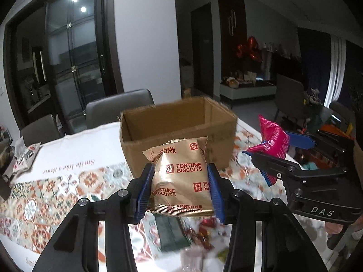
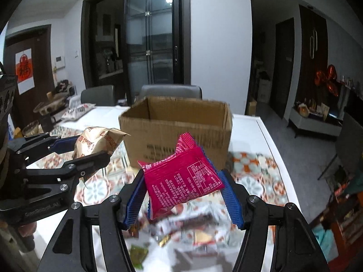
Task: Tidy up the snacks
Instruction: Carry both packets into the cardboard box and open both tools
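My left gripper [image 1: 180, 176] is shut on a gold Fortune Biscuits packet [image 1: 181, 179] and holds it above the table, just in front of an open cardboard box [image 1: 177, 133]. My right gripper [image 2: 183, 181] is shut on a pink snack packet [image 2: 181, 181], also held up in front of the box [image 2: 177, 140]. The right gripper with the pink packet [image 1: 273, 145] shows at the right of the left wrist view. The left gripper with the gold packet [image 2: 95, 142] shows at the left of the right wrist view. The box looks empty as far as its inside shows.
Several loose snack packets [image 1: 192, 238] lie blurred on the patterned tablecloth [image 1: 56, 192] below the grippers. A white packet [image 1: 25, 156] lies at the table's far left. Grey chairs [image 1: 118, 106] stand behind the table. A green packet [image 2: 138, 253] lies near the front edge.
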{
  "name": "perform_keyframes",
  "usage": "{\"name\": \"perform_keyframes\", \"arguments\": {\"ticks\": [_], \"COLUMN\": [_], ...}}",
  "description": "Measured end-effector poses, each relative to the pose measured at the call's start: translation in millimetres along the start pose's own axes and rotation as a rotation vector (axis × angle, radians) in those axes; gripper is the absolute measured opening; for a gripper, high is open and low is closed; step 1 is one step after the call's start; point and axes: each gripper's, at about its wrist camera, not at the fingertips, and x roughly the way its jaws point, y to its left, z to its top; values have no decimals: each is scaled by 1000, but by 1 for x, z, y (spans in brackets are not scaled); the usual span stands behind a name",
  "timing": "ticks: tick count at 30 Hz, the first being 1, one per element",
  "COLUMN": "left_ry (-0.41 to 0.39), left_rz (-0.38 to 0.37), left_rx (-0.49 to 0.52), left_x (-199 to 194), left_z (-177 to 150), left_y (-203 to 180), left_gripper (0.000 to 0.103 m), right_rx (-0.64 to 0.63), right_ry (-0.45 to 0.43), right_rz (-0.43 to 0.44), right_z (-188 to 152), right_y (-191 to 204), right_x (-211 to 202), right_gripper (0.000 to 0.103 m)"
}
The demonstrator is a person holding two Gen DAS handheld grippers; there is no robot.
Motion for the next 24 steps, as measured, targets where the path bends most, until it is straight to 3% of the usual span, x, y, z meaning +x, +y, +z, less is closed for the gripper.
{"name": "perform_keyframes", "arguments": {"ticks": [8, 16, 24], "left_ry": [-16, 17, 100], "left_rz": [34, 34, 24], "left_rx": [3, -10, -43], "left_x": [26, 60, 107], "left_z": [39, 68, 83], "left_y": [22, 40, 54], "left_gripper": [46, 46, 46], "right_rx": [7, -6, 11], "right_ry": [-35, 30, 104], "right_rz": [-6, 6, -2], "right_z": [55, 88, 101], "right_y": [-12, -21, -32], "right_x": [31, 75, 121], "right_gripper": [64, 64, 64]}}
